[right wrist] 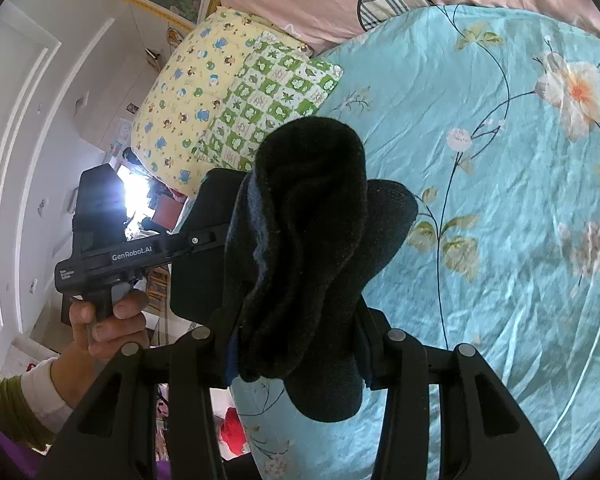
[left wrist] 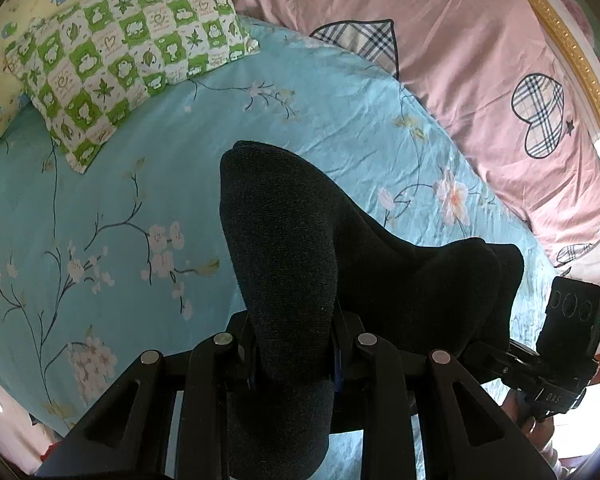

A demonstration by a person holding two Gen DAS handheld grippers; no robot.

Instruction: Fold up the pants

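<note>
Black pants (left wrist: 300,248) bunch over both grippers, hiding the pads; left gripper (left wrist: 294,360) and right gripper (right wrist: 296,356) seemingly clamp them above the bed (left wrist: 100,200) ("GenRobot.AI" on the casing).

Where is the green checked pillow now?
In the left wrist view, the green checked pillow lies upper left on the blue sheet, overlapping the yellow pillow.

Black linkage grippers, silver pivot pins; "GenRobot.AI" label; sleeve (right wrist: 4,404) olive, apparently white cuff.
</note>
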